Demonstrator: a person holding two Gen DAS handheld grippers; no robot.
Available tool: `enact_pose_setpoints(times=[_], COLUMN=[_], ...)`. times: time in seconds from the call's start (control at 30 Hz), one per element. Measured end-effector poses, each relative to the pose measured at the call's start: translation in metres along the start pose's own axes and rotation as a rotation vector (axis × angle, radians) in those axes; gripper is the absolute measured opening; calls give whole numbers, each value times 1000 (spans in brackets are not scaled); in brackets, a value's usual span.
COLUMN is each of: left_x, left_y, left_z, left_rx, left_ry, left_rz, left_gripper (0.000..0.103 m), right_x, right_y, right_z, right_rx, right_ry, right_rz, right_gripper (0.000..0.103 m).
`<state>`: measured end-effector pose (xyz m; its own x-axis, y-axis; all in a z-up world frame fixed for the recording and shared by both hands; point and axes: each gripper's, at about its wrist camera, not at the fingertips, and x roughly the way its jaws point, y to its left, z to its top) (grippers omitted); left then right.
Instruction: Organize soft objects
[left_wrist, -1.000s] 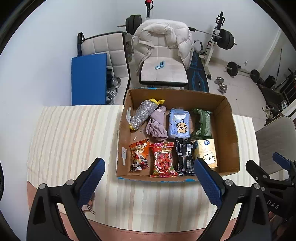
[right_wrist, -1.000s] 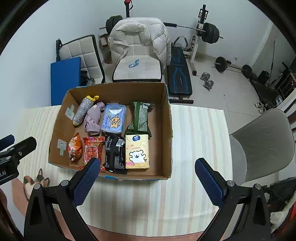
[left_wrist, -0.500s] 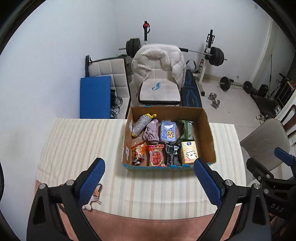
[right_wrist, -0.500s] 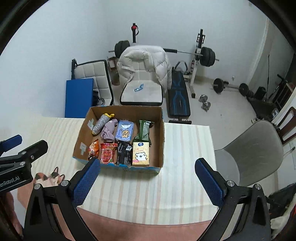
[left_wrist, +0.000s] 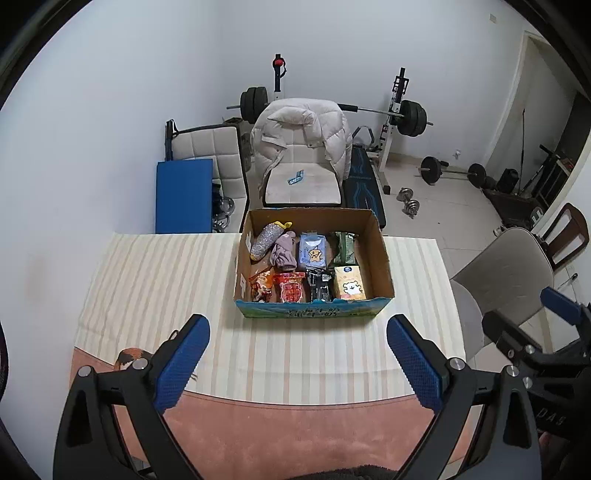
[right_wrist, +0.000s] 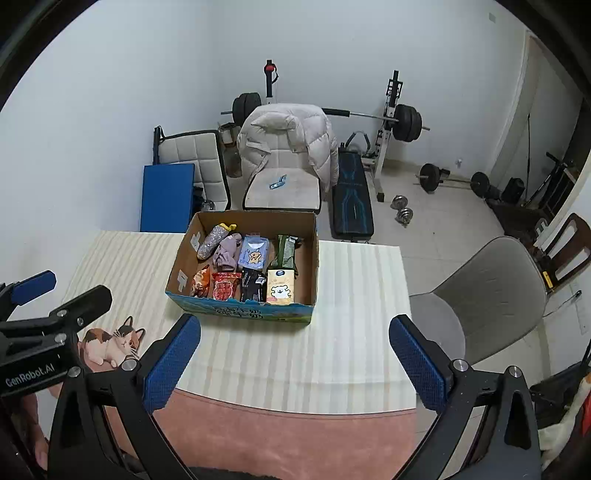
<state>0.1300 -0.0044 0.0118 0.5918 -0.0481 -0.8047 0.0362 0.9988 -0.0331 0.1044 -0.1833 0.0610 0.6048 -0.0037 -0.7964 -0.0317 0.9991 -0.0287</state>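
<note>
A cardboard box (left_wrist: 384, 258) (right_wrist: 314, 254) stands on the striped tablecloth. It holds several soft items in two rows: a silver sponge (left_wrist: 264, 240), a mauve cloth (left_wrist: 283, 252), a blue tissue pack (left_wrist: 312, 251), a green pack (left_wrist: 343, 246), snack bags (left_wrist: 291, 288) and a yellow tissue pack (left_wrist: 349, 283). My left gripper (left_wrist: 297, 360) is open and empty, well back from the box near the table's front edge. My right gripper (right_wrist: 295, 360) is open and empty too, also held back and high.
A cat figure (right_wrist: 110, 341) lies on the table's front left. A grey chair (right_wrist: 487, 295) stands to the right of the table. Behind the table are a chair with a white jacket (left_wrist: 303, 147), a blue mat (left_wrist: 184, 195) and weight equipment (left_wrist: 406, 122).
Both grippers have pulled back and up from the box, so it looks smaller and farther away. Both stay open and empty. The box contents have not moved.
</note>
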Motion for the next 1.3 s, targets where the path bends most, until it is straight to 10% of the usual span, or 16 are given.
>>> enact_pose_setpoints(times=[1.3], left_x=[-21], left_y=[12], left_z=[-5], left_rx=[-37], left_ry=[-90], left_rz=[48], left_gripper=[103], right_x=[-22], right_y=[-1], right_z=[11], right_rx=[10], right_ry=[-60], right_rz=[-75], right_gripper=[103])
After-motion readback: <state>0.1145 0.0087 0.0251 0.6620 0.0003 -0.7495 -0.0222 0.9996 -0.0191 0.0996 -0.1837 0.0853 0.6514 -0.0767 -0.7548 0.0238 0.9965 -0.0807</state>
